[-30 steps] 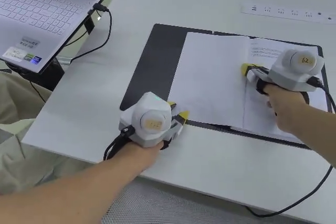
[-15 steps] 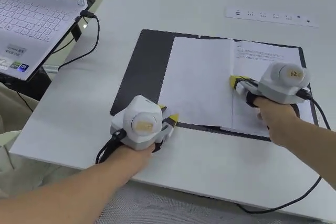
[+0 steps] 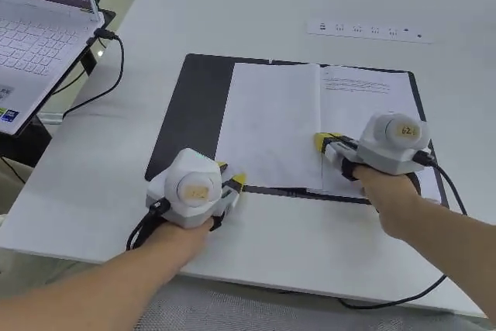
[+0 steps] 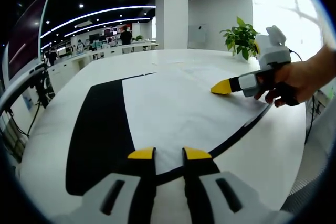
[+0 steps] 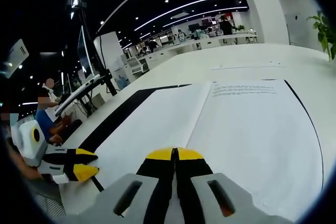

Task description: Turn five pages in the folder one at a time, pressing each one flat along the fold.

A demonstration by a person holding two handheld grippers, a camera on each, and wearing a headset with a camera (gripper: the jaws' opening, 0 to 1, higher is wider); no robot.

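The folder lies open on the white table, its black cover (image 3: 190, 110) bare at the left. A turned white page (image 3: 271, 118) lies flat on the left half, and a page with a few printed lines (image 3: 364, 91) lies on the right. My right gripper (image 3: 320, 143) is shut, its yellow tips resting on the fold a little past halfway toward me. From its own view the shut tips (image 5: 175, 154) sit on the crease between the two pages. My left gripper (image 3: 231, 177) hovers slightly open at the turned page's near left corner, nothing between its fingertips (image 4: 142, 154).
An open laptop (image 3: 31, 29) on a stand sits at the far left with a black cable (image 3: 108, 75) running beside the folder. A white power strip (image 3: 372, 30) lies beyond the folder. The table's near edge runs just below my hands.
My right gripper has slid along the fold toward me, still shut. My left gripper has stayed at the page's near left corner. The head camera has shifted, moving the whole scene left.
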